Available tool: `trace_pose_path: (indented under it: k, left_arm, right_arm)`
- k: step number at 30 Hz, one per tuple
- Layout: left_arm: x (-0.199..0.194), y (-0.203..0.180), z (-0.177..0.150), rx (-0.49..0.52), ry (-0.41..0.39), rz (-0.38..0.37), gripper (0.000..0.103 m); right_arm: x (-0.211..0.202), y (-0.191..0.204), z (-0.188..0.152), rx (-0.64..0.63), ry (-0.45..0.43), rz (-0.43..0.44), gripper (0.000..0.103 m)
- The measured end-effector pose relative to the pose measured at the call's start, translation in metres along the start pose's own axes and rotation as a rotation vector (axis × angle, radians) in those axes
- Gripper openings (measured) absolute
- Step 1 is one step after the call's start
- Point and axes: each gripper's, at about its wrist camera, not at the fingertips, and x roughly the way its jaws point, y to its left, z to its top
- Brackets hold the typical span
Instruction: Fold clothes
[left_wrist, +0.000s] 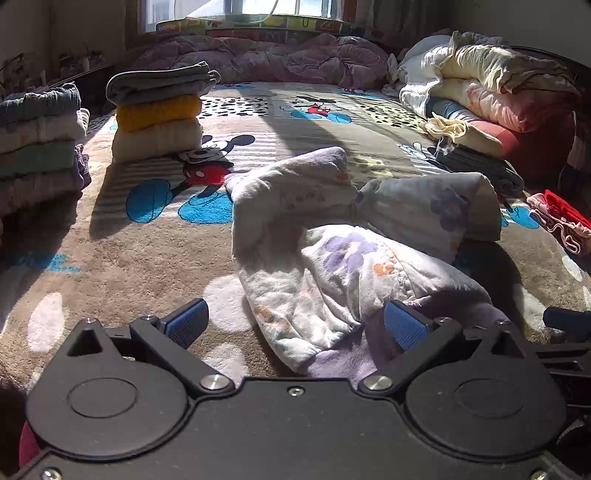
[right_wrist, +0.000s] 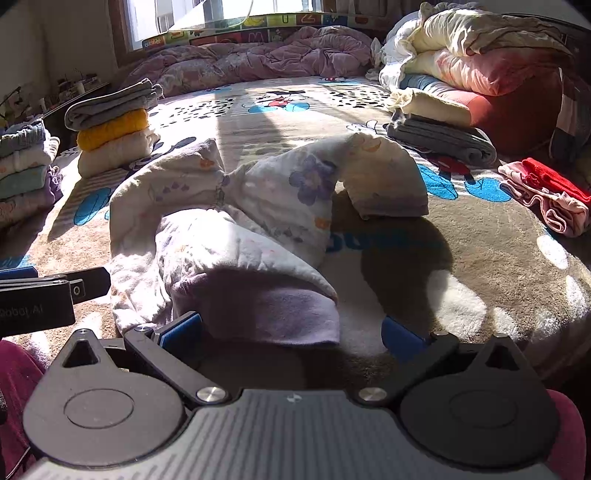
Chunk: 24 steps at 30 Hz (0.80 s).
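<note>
A white garment with purple flowers and a purple hem (left_wrist: 332, 258) lies crumpled on the cartoon-mouse blanket (left_wrist: 147, 251). My left gripper (left_wrist: 295, 325) is open; its blue pads (left_wrist: 186, 323) stand wide apart, and the garment's near edge lies between them, leaning on the right pad. In the right wrist view the same garment (right_wrist: 229, 236) sits just ahead. My right gripper (right_wrist: 291, 336) is also open, with the purple hem (right_wrist: 273, 314) resting between its fingers, unclamped. The left gripper's side (right_wrist: 37, 299) shows at that view's left edge.
A grey, yellow and cream folded stack (left_wrist: 159, 110) stands at the back left, with another folded stack (left_wrist: 37, 140) at the far left. Heaped bedding (left_wrist: 480, 85), a grey folded item (left_wrist: 476, 166) and a pink-and-red garment (left_wrist: 561, 218) are on the right. A purple quilt (left_wrist: 258, 59) lies by the window.
</note>
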Motion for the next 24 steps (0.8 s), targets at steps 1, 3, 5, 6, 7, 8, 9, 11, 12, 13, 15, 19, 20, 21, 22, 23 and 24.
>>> trace_pose_path:
  k: [1,3,5,6,7,8,9,11,12,13,15,19,20,21,22,23,24]
  left_arm:
    - [0.0,0.001,0.0,-0.005,0.001,-0.002,0.103]
    - [0.001,0.005,0.0,-0.021,0.001,-0.01,0.103]
    - [0.003,0.009,0.001,-0.042,0.002,-0.013,0.103]
    - [0.004,0.011,0.002,-0.05,0.003,-0.013,0.103]
    - [0.005,0.013,0.002,-0.063,0.004,-0.015,0.103]
    - [0.006,0.016,0.002,-0.078,0.004,-0.016,0.103]
    - [0.007,0.019,0.002,-0.093,0.005,-0.018,0.103]
    - [0.01,0.025,0.001,-0.123,0.006,-0.017,0.103]
    - [0.011,0.028,0.001,-0.137,0.006,-0.014,0.103]
    - [0.012,0.031,0.001,-0.155,0.009,-0.015,0.103]
    - [0.015,0.04,0.002,-0.197,0.019,-0.022,0.103]
    - [0.018,0.054,0.001,-0.261,0.029,-0.032,0.103]
    - [0.018,0.058,0.001,-0.274,0.028,-0.034,0.103]
    - [0.018,0.061,0.0,-0.288,0.029,-0.038,0.103]
    - [0.018,0.064,0.0,-0.302,0.029,-0.041,0.103]
    - [0.019,0.066,0.0,-0.311,0.03,-0.044,0.103]
    - [0.019,0.068,0.0,-0.322,0.03,-0.048,0.103]
  right_arm:
    - [-0.003,0.002,-0.001,-0.019,-0.027,0.012,0.102]
    - [-0.008,0.005,-0.002,-0.056,-0.08,0.04,0.102]
    - [-0.013,0.011,-0.004,-0.11,-0.139,0.057,0.102]
    - [-0.014,0.014,-0.005,-0.147,-0.167,0.06,0.102]
    - [-0.016,0.018,-0.007,-0.187,-0.194,0.063,0.102]
    - [-0.018,0.023,-0.01,-0.235,-0.224,0.063,0.102]
    - [-0.019,0.027,-0.013,-0.286,-0.254,0.062,0.102]
    - [-0.022,0.038,-0.021,-0.399,-0.306,0.044,0.102]
    - [-0.022,0.045,-0.026,-0.465,-0.325,0.035,0.102]
    - [-0.021,0.053,-0.031,-0.537,-0.342,0.025,0.102]
    - [-0.021,0.074,-0.044,-0.7,-0.356,0.008,0.102]
    - [-0.011,0.104,-0.065,-0.868,-0.336,0.03,0.102]
    - [-0.007,0.107,-0.068,-0.894,-0.33,0.03,0.102]
    - [-0.002,0.109,-0.069,-0.915,-0.323,0.028,0.102]
    - [0.002,0.111,-0.071,-0.936,-0.316,0.026,0.102]
    - [0.007,0.113,-0.073,-0.957,-0.308,0.023,0.102]
    - [0.011,0.115,-0.074,-0.978,-0.301,0.021,0.102]
